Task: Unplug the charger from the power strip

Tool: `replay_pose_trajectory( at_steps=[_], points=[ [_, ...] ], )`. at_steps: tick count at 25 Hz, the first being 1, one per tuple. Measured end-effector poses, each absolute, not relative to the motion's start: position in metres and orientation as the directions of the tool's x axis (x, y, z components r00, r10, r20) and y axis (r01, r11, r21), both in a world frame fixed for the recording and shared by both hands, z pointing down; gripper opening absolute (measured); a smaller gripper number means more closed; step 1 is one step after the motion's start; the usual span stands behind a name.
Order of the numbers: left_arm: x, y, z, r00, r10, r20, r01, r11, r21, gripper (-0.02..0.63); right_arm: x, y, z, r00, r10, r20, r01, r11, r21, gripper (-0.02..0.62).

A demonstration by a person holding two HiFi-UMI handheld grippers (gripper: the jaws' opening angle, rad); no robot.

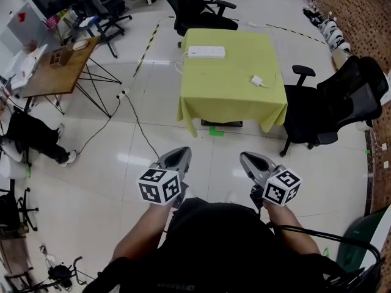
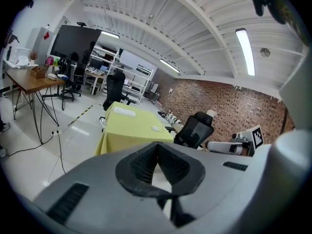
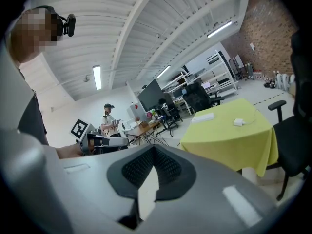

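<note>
A table under a yellow-green cloth (image 1: pixel 226 96) stands a few steps ahead of me. A white power strip (image 1: pixel 206 52) lies near its far edge, its cord dropping off the left side. A small white charger (image 1: pixel 256 80) with a thin cable lies near the right edge, apart from the strip. My left gripper (image 1: pixel 181 153) and right gripper (image 1: pixel 247 157) hover side by side over the floor, well short of the table, both shut and holding nothing. The strip (image 2: pixel 125 112) and charger (image 2: pixel 155 128) lie far beyond the left gripper (image 2: pixel 157 145). The right gripper (image 3: pixel 154 148) also faces strip (image 3: pixel 203 117) and charger (image 3: pixel 238 122).
A black office chair (image 1: pixel 342 99) stands at the table's right and another (image 1: pixel 195 8) behind it. A wooden desk (image 1: pixel 58 66) stands at the left with a floor cable (image 1: pixel 131 112) trailing from it. A person's legs (image 1: pixel 33 138) show at the far left.
</note>
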State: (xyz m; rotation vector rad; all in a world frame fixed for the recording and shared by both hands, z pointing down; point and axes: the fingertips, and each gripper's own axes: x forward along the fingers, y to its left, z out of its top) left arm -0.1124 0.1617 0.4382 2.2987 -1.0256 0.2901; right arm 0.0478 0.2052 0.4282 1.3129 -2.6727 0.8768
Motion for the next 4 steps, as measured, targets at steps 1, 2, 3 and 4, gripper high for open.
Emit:
replay_pose_trajectory(
  at_steps=[1,2,3,4],
  points=[
    [-0.1118,0.1615,0.4378,0.679,-0.603,0.419,-0.733,-0.524,0.433,0.006,0.0479,0.2048,0.4281,-0.642,-0.718,0.27,-0.739,0.483,-0.47,0.0],
    [-0.1112,0.1614,0.4375,0.68,-0.602,0.419,-0.732,-0.526,0.432,0.006,0.0481,0.2046,0.428,-0.641,-0.718,0.269,-0.739,0.483,-0.47,0.0],
    [-0.1107,0.1615,0.4372,0.681,-0.601,0.418,-0.731,-0.528,0.432,0.006,0.0483,0.2044,0.4279,-0.641,-0.719,0.269,-0.739,0.483,-0.469,0.0],
    [-0.1101,0.1616,0.437,0.682,-0.601,0.418,-0.731,-0.53,0.431,0.006,0.0485,0.2042,0.4279,-0.64,-0.72,0.268,-0.739,0.483,-0.469,0.0]
  ],
)
